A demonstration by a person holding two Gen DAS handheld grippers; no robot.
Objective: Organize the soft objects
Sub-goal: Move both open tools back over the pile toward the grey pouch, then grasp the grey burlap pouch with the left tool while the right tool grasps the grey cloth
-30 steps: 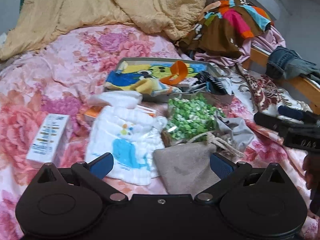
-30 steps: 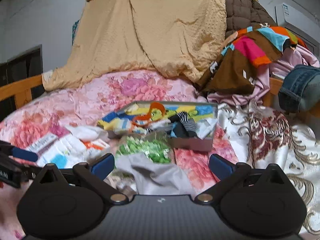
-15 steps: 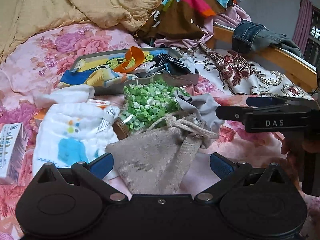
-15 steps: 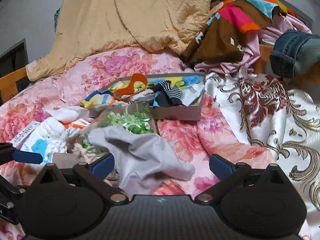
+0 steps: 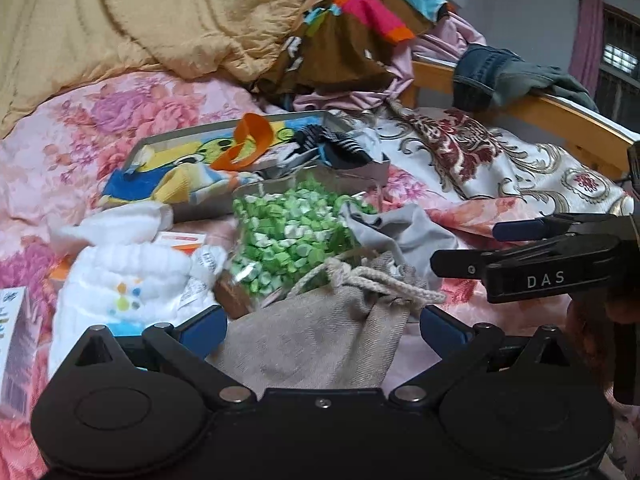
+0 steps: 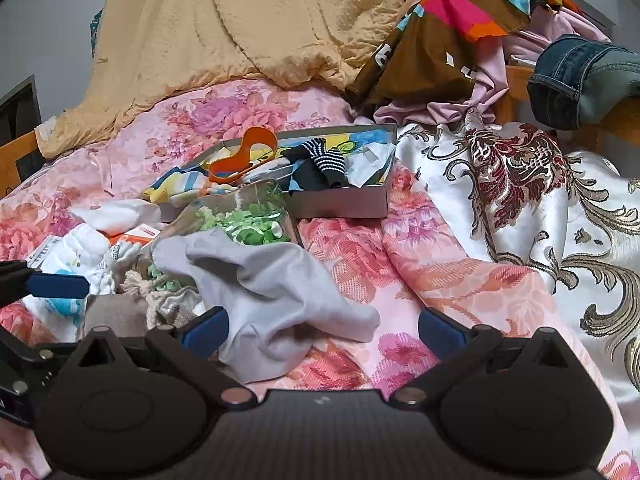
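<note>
While both pairs of fingers stand wide apart and empty, the left gripper straddles the burlap pouch and the right gripper frames the grey sock, both lying just in front of the tin box, presumably lined up to be lifted into it.

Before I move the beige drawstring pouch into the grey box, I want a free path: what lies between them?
The clear bag of green pieces lies between beige drawstring pouch and grey box, shown in the left wrist view.
</note>
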